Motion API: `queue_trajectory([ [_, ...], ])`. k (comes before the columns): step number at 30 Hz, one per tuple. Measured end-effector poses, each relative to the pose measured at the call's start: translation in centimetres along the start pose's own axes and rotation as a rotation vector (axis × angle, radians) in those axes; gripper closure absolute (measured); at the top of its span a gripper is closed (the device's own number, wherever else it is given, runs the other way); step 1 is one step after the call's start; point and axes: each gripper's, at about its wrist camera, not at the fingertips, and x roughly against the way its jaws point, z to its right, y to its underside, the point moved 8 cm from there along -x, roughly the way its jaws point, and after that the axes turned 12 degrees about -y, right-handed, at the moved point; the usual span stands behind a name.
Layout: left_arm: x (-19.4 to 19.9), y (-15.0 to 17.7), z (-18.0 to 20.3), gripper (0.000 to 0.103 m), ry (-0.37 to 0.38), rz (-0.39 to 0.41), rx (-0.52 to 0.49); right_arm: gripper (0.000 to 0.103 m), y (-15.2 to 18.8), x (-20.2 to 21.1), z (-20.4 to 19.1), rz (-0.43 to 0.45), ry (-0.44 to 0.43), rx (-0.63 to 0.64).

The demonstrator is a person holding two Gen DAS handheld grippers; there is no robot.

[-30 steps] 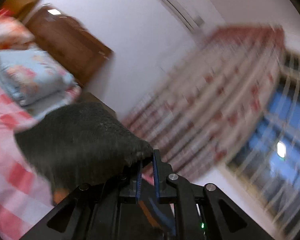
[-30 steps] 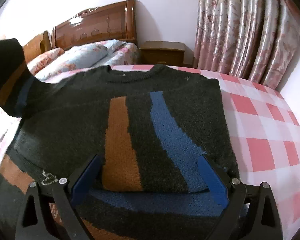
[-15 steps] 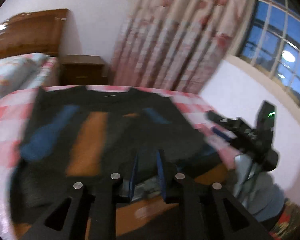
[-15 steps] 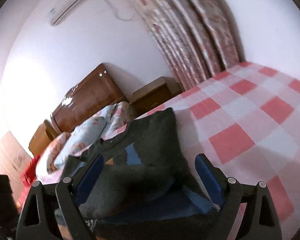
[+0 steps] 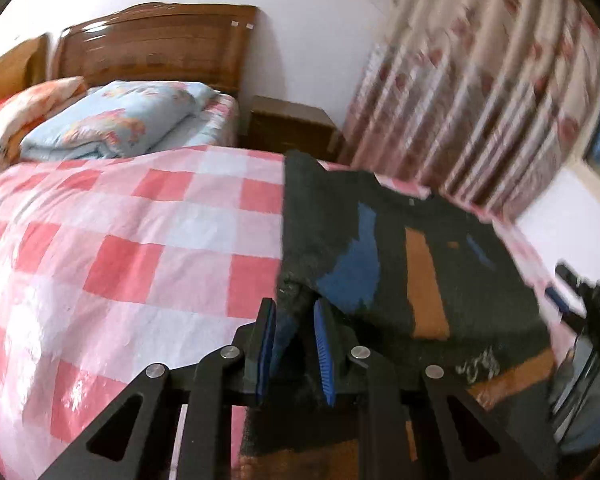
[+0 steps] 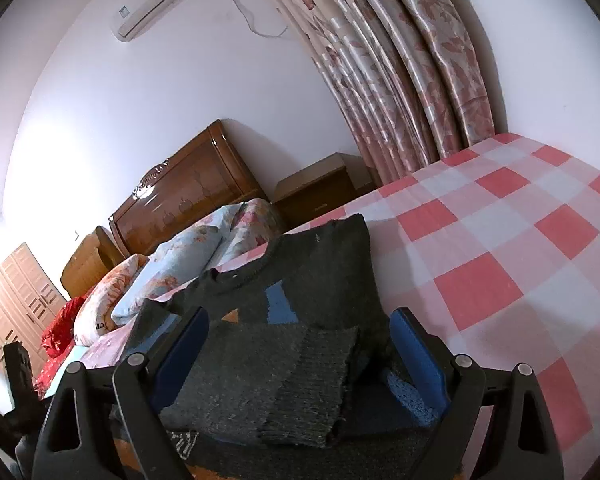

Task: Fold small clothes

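Left gripper lowered from its raised, sleeve-carrying pose to the sweater's near left corner; fingers just parted slightly, knit between them but seemingly unpinched. Right gripper spread wide, empty, over the folded sleeve. Sweater lying toward the bed's window-side edge. Probably sleeve fold done; body fold next.

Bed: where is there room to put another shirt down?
The checked bedspread is bare left of the sweater, as far as the quilt. It is also bare right of the sweater toward the curtains. The sweater's middle is crowded, with both grippers there.
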Motion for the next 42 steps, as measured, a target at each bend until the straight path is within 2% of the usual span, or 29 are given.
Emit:
queue_trajectory([
  [4, -1.6, -0.5, 1.3, 0.082, -0.085, -0.031, -0.113, 0.000, 0.2, -0.1, 0.1, -0.006, 0.009, 0.001],
  [8, -3.1, -1.5, 2.3, 0.079, -0.125, -0.066, -0.216, 0.000, 0.2, -0.2, 0.1, -0.010, 0.016, 0.001],
  [13, -3.4, -1.7, 3.3, 0.078, -0.171, -0.016, -0.372, 0.000, 0.3, -0.3, 0.2, -0.020, 0.019, 0.002],
  [15, -3.7, -1.8, 3.2, 0.079, -0.166, 0.012, -0.384, 0.000, 0.3, -0.3, 0.2, -0.020, 0.019, 0.002],
  [17, -3.4, -1.8, 2.5, 0.081, -0.133, 0.018, -0.324, 0.000, 0.3, -0.3, 0.1, -0.019, 0.018, 0.002],
  [19, -2.9, -2.1, 1.3, 0.082, -0.092, 0.017, -0.209, 0.000, 0.3, -0.3, 0.1, -0.019, 0.018, 0.001],
  [23, -2.1, -1.8, -1.5, 0.083, 0.028, -0.022, 0.110, 0.000, 0.3, -0.3, 0.1, -0.022, 0.011, 0.001],
  [26, -2.8, -0.3, -4.0, 0.084, 0.155, -0.094, 0.398, 0.000, 0.2, -0.5, 0.2, -0.029, 0.007, 0.002],
  [27, -3.2, 0.1, -4.6, 0.084, 0.189, -0.113, 0.457, 0.000, 0.3, -0.5, 0.2, -0.029, 0.006, 0.003],
  [30, -3.8, 0.7, -5.8, 0.084, 0.273, -0.141, 0.573, 0.000, 0.2, -0.6, 0.4, -0.033, 0.003, 0.001],
  [32, -4.2, 1.1, -6.4, 0.085, 0.298, -0.155, 0.631, 0.000, 0.3, -0.6, 0.4, -0.034, 0.003, 0.001],
  [34, -4.2, 1.2, -6.4, 0.085, 0.304, -0.147, 0.638, 0.000, 0.2, -0.6, 0.4, -0.032, 0.000, 0.000],
  [36, -3.9, 1.1, -6.2, 0.084, 0.270, -0.135, 0.612, 0.000, 0.2, -0.5, 0.3, -0.027, -0.008, 0.000],
  [38, -2.6, 0.4, -5.6, 0.085, 0.146, -0.092, 0.500, 0.000, 0.0, -0.3, 0.2, -0.018, -0.016, 0.004],
  [40, -0.1, -0.8, -4.7, 0.084, -0.038, -0.004, 0.334, 0.000, 0.3, -0.5, -0.1, -0.063, -0.010, 0.013],
  [42, 2.9, -2.1, -3.5, 0.083, -0.114, 0.101, 0.206, 0.000, 1.0, -0.8, -0.8, -0.137, 0.011, 0.041],
])
